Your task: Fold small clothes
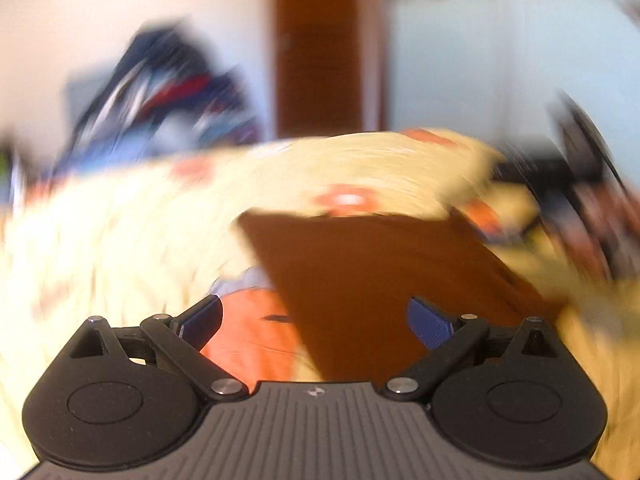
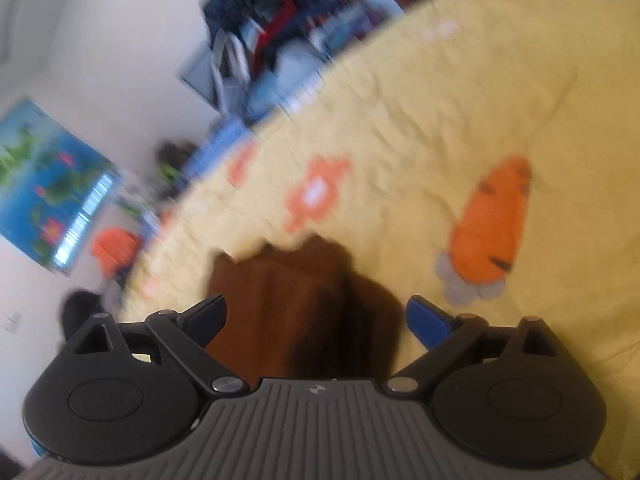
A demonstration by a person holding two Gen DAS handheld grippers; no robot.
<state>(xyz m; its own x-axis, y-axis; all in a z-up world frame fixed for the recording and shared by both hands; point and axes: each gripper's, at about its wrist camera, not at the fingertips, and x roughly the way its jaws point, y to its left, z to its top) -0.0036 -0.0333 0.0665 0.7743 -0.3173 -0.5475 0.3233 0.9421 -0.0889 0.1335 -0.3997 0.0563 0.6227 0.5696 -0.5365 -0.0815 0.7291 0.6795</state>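
A brown knitted garment (image 2: 304, 304) lies flat on a bed under a yellow quilt (image 2: 420, 112) printed with orange flowers and a carrot (image 2: 492, 224). Taking that garment as the landmark: in the right wrist view the right gripper (image 2: 316, 320) hangs just above its near end, with the carrot print off to the garment's right and a flower print beyond its far edge. Its blue fingers (image 2: 428, 326) stand spread wide, one to each side of the cloth, and nothing is pinched between them. The far edge of the garment looks uneven and bunched, which suggests a fold laid over but not yet smoothed. In the left wrist view, heavily blurred, the left gripper (image 1: 316, 318) also sits over the garment's near part, seen here as a broad flat brown panel (image 1: 380, 288) with a straight far edge; another carrot print (image 1: 252, 336) shows on the quilt just left of it. These fingers (image 1: 432, 326) are likewise wide apart and hold nothing. Both tools being empty and splayed over the cloth fits a release: the piece rests on the soft bed because it gives a broad flat surface for folding. A heap of dark clothes (image 2: 280, 28) lies well beyond the garment, past the bed's far edge, probably the pile awaiting its turn.
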